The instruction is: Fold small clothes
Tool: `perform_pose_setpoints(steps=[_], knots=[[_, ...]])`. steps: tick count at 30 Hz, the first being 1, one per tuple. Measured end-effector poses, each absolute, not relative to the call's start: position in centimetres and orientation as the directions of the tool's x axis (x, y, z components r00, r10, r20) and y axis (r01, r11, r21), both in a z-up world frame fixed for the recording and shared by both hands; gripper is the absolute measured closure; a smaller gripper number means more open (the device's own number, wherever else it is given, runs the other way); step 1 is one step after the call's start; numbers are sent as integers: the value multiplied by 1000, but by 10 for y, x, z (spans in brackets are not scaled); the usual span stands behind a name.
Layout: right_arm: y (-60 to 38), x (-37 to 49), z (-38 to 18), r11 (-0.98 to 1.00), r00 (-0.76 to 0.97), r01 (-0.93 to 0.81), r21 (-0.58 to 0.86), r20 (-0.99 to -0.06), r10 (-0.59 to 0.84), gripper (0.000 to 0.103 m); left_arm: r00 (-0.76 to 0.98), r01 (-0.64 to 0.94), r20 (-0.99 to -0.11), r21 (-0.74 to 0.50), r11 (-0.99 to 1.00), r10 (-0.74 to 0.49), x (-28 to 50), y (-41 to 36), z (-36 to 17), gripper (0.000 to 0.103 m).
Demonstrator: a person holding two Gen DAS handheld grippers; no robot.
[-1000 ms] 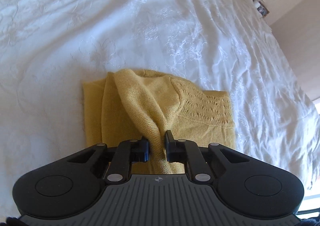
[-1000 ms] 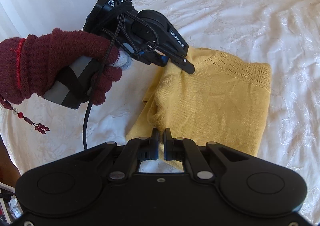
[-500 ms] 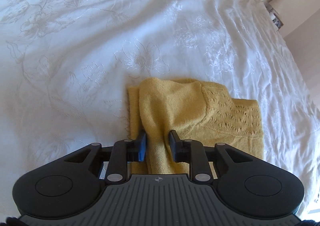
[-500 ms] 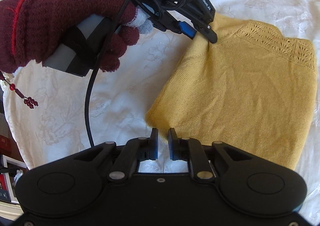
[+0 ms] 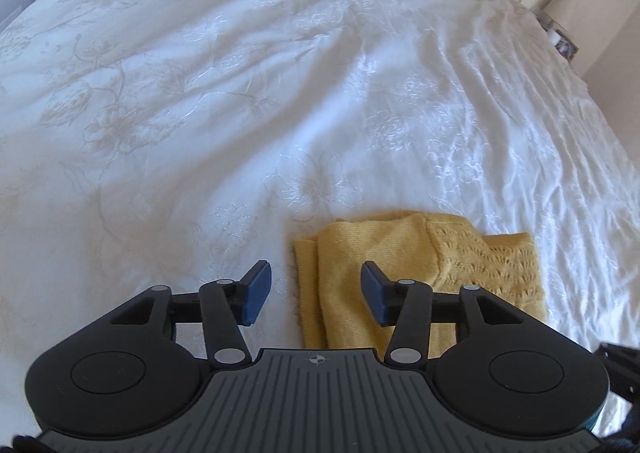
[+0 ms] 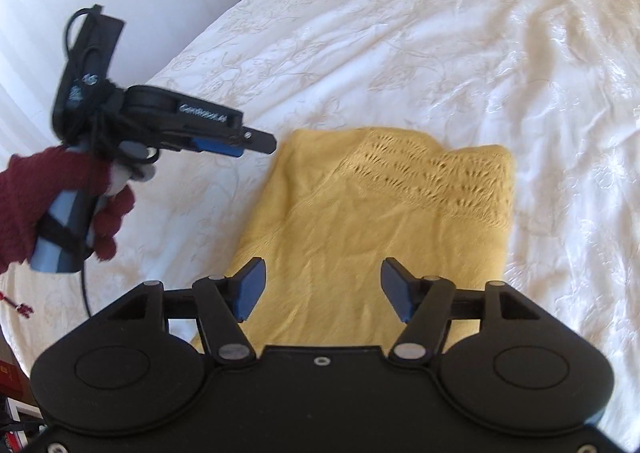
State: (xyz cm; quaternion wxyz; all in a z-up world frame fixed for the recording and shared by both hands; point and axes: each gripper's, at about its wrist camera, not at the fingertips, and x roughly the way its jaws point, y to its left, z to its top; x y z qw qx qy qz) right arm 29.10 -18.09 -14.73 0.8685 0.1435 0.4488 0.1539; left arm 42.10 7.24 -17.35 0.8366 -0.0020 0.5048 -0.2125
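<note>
**Both grippers let go of the folded yellow sweater**

The yellow sweater [image 6: 372, 221] lies folded on the white bedspread [image 5: 240, 93], flat, with its lace-knit band on the far side. In the right wrist view the right gripper [image 6: 322, 289] hangs above the near part of the sweater; its fingers [image 6: 250, 287] are spread apart and are opening, and the knit is seen between them but they do not press on it. In the left wrist view the left gripper [image 5: 316, 299] stands over the left edge of the sweater. Its left finger is over the bare bedspread, its right finger over the knit. These fingers are also opening and hold nothing. From the right wrist view the left gripper [image 6: 256, 143] is beside the far left corner of the sweater, carried by a hand in a dark red knitted glove [image 6: 60, 201].

One second ago both pairs of fingers were closed, the left pair pinching a raised fold of the sweater. Now that fold lies down, and both grippers have drawn away from the cloth
</note>
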Motion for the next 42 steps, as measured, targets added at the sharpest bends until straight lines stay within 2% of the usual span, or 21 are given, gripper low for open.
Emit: perform_pose_setpoints(steps=[2,5,12,13,14,19,27,32,34,42], knots=[[-191,305,-154,913,540,-132,387,-744,394,32,396,373,-841,-219,902,-369,414,67,-172,36],[-205,327,-177,916,506,-88,390,-775,379,28,352,383,-841,-271,883,-411,405,65,-176,24],[-228,355,-189,900,491,-45,434,-775,398,26,315,354,-855,-297,887,-413,370,78,-181,17],[-230,353,-185,901,510,-42,432,-766,391,25,301,354,-859,-302,885,-414,365,80,-182,10],[-233,348,-181,902,537,-34,429,-754,379,22,289,356,-862,-306,883,-416,360,82,-183,7],[-258,329,-179,878,586,38,477,-722,368,9,209,351,-885,-329,877,-416,338,91,-196,7],[-292,315,-212,816,496,107,568,-742,451,8,96,307,-881,-416,856,-463,330,83,-226,7],[-294,330,-235,731,465,125,671,-691,554,5,47,322,-849,-485,813,-526,339,58,-241,5],[-293,338,-242,707,456,113,698,-669,587,3,31,329,-844,-498,803,-536,343,49,-247,1],[-280,372,-255,602,443,65,796,-564,697,0,22,338,-812,-543,769,-583,352,37,-256,0]])
